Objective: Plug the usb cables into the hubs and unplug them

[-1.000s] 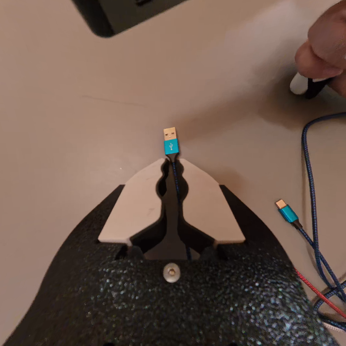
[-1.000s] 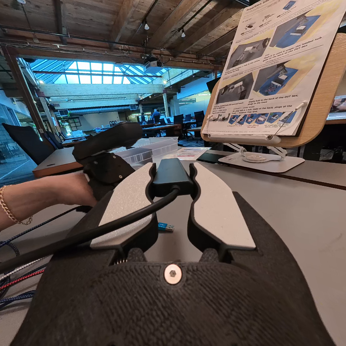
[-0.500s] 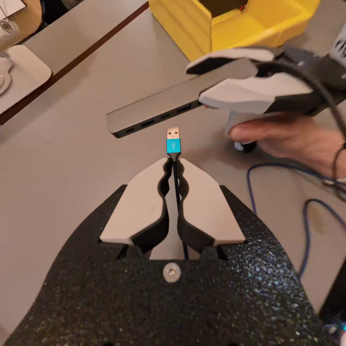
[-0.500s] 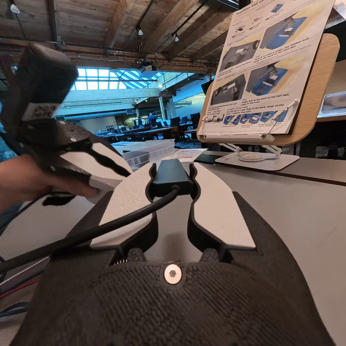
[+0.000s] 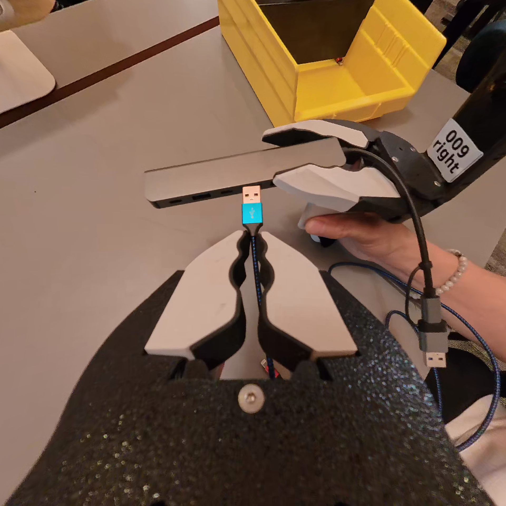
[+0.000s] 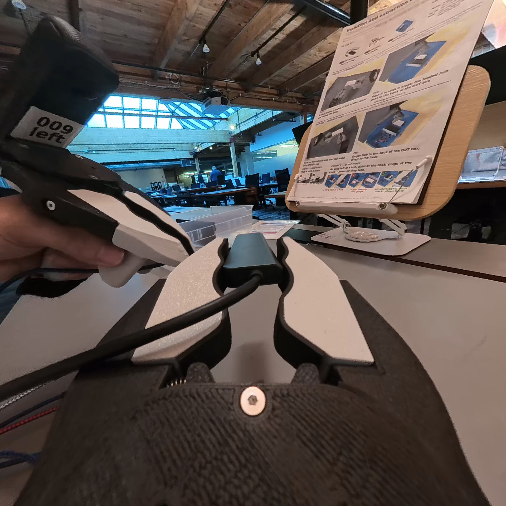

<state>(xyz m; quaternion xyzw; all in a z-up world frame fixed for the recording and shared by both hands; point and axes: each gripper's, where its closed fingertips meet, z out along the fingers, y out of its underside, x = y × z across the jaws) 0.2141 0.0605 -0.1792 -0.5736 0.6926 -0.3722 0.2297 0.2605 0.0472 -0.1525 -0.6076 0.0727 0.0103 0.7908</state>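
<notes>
Above the grey table, the left gripper pinched the blue braided cable; its teal USB plug needed squaring with a port on the flat grey hub, clamped by the right gripper.

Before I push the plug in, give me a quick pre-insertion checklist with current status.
1. Left claw clamped on the blue braided cable behind the teal-shelled USB-A plug: ok.
2. Right claw clamped on the flat grey aluminium USB hub: ok.
3. Plug tip facing the hub's port edge: ok.
4. Plug lined up with the USB-A port: not ok, it sits right of it.
5. Plug already seated: not ok, still outside.
6. Plug's up-down orientation matches the port: cannot tell.
</notes>
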